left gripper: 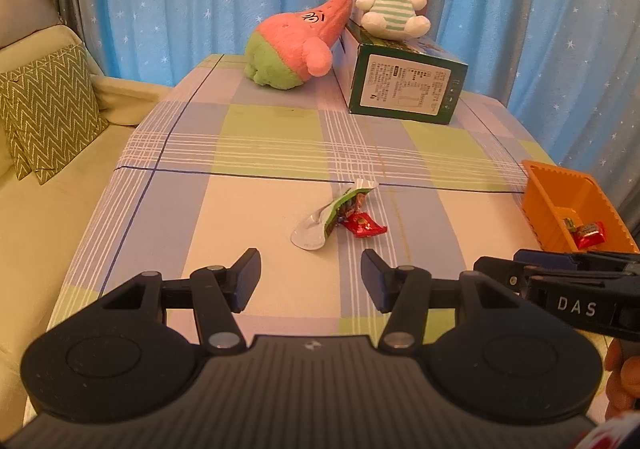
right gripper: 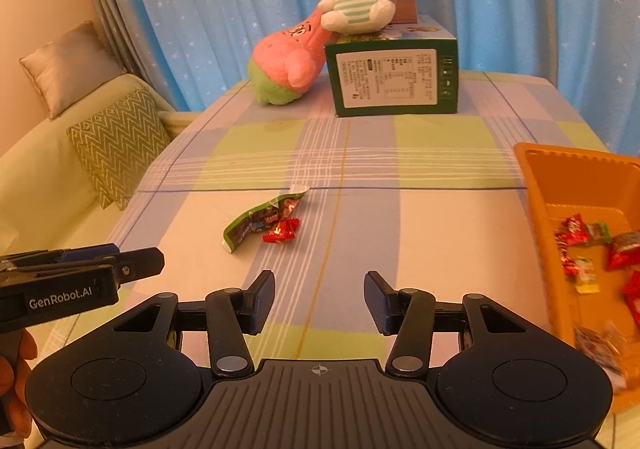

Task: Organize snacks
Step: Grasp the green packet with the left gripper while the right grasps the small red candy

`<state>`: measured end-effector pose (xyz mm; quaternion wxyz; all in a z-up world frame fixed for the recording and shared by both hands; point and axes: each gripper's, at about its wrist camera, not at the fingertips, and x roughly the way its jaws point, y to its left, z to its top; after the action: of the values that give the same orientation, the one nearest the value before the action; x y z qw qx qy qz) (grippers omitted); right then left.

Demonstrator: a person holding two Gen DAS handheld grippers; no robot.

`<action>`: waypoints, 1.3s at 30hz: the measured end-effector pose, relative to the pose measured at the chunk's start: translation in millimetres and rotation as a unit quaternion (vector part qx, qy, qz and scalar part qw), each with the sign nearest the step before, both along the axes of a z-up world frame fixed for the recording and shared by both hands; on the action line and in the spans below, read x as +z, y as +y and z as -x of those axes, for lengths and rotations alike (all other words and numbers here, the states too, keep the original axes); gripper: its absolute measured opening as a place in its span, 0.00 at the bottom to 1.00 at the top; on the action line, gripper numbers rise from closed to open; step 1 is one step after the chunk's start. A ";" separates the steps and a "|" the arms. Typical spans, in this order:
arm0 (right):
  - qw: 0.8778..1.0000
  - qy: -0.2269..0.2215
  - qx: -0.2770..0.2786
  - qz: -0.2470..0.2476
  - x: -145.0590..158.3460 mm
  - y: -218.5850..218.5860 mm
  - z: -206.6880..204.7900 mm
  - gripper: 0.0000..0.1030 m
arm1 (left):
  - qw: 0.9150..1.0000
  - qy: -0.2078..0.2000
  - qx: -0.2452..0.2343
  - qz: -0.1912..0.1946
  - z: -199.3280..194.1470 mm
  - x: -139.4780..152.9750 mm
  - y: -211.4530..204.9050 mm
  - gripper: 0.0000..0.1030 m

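On the checked table (right gripper: pixel 420 217), the orange bin (right gripper: pixel 536 185) at the right already holds several sweets, while a green packet (right gripper: pixel 256 223) and a small red sweet (right gripper: pixel 282 230) touching it lie loose mid-table. The left gripper (left gripper: pixel 310 277) and right gripper (right gripper: pixel 320 299) both hang spread and empty (side by side). Closing on both wrappers together risks one slipping free.
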<state>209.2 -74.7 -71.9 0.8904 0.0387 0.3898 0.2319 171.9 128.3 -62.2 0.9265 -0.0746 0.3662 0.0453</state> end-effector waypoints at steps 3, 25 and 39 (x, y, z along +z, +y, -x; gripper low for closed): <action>1.000 -0.002 0.004 -0.005 -9.4 5.7 -10.2 0.48 | 1.000 -0.003 0.004 0.000 -11.5 -8.0 5.1 0.50; 0.998 -0.006 0.059 -0.015 -60.4 69.7 -84.8 0.33 | 0.998 -0.029 0.050 0.028 -54.2 -54.5 47.5 0.50; 0.998 -0.020 0.050 0.035 -66.7 51.5 -82.3 0.20 | 0.999 -0.031 -0.016 0.027 -68.9 -51.9 36.5 0.50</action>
<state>291.5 -23.2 -138.6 0.8861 -0.0167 0.3815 0.2627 240.8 164.8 -114.0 0.9355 -0.0955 0.3398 0.0186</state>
